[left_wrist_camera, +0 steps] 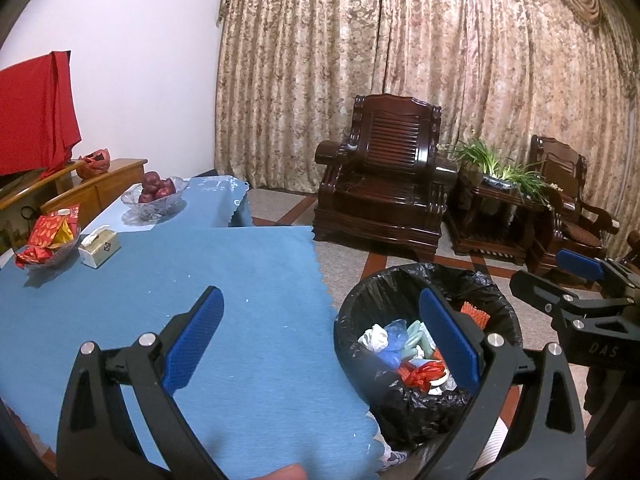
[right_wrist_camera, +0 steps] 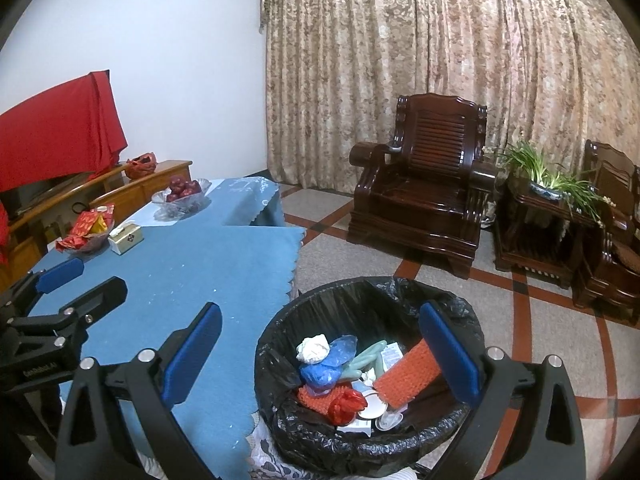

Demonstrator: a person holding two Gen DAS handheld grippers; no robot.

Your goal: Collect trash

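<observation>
Trash (right_wrist_camera: 348,372) sits inside the black-lined bin (right_wrist_camera: 320,444) on the floor, just beside the near corner of the table with the blue cloth (right_wrist_camera: 200,280). Contents seen from the right wrist view: a white crumpled wad (right_wrist_camera: 314,349), blue plastic film (right_wrist_camera: 325,374), pale green sticks (right_wrist_camera: 366,358), an orange foam net sleeve (right_wrist_camera: 408,380) tilted against the bin's right wall, a red scrap (right_wrist_camera: 347,402), some white pieces at the bottom.

Left gripper (left_wrist_camera: 320,340) — jaws spread wide, nothing between the blue pads; one finger over the cloth, the other over the bin (left_wrist_camera: 400,412). Right gripper (right_wrist_camera: 320,344) — likewise wide open and empty, its right finger above the bin's opening, its left over the cloth edge. Each gripper shows at the margin of the other's view, apart from one another.

Cloth near the bin carries only small white flecks. At the far end of the table: glass dish of red packets (left_wrist_camera: 46,240), a tissue box (left_wrist_camera: 99,247) just beside it, and a glass bowl of red fruit (left_wrist_camera: 156,196) further back. Dark wooden armchair (right_wrist_camera: 424,192) and a potted plant (right_wrist_camera: 548,180) stand well apart, before the curtain.
</observation>
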